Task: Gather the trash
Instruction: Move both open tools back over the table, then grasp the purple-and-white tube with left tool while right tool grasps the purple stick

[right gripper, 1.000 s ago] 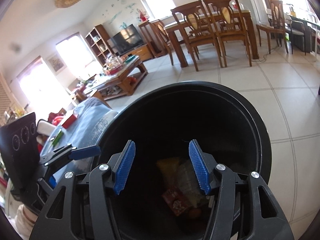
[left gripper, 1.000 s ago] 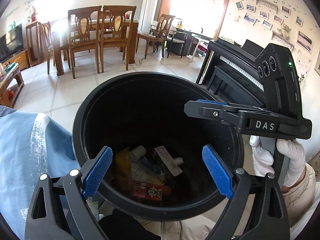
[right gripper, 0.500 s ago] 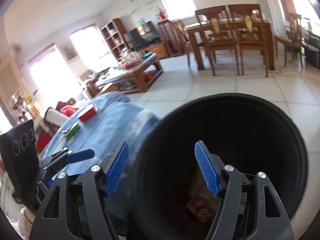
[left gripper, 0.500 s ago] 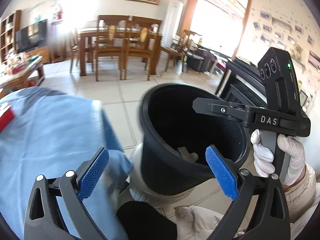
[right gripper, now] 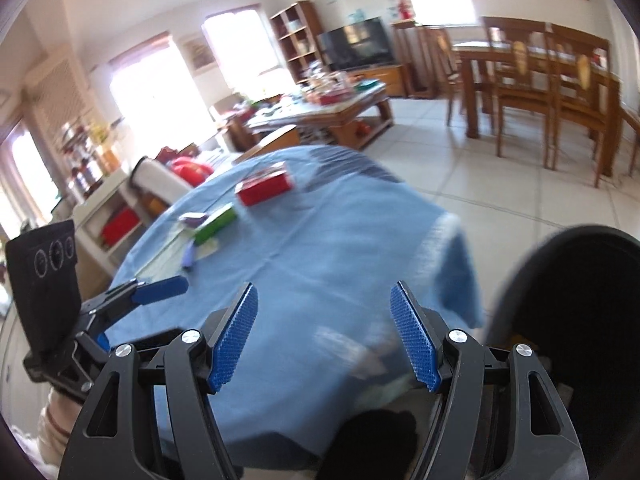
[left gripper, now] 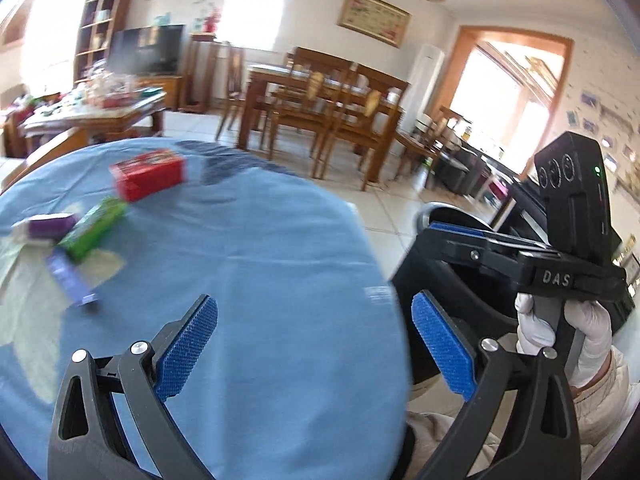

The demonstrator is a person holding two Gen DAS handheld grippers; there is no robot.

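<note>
A red box (left gripper: 149,173) (right gripper: 264,187), a green box (left gripper: 95,229) (right gripper: 215,225), a purple packet (left gripper: 47,227) (right gripper: 193,219) and a purple tube (left gripper: 69,277) (right gripper: 189,256) lie on the far left of a table under a blue cloth (left gripper: 256,280) (right gripper: 320,256). The black trash bin (right gripper: 576,320) (left gripper: 444,280) stands at the table's right edge. My left gripper (left gripper: 316,344) is open and empty above the cloth. My right gripper (right gripper: 324,336) is open and empty above the table's near edge, left of the bin.
A pale mat (left gripper: 24,280) lies under the items. Behind stand a dining table with chairs (left gripper: 320,116), a coffee table (right gripper: 320,116) and a TV (right gripper: 354,46). A black piano (left gripper: 532,216) is behind the bin. Tiled floor (right gripper: 500,192) lies beyond the table.
Both grippers have swung left, away from over the bin, and now face the blue-covered table. The trash items on the table have come into view. Both stay open.
</note>
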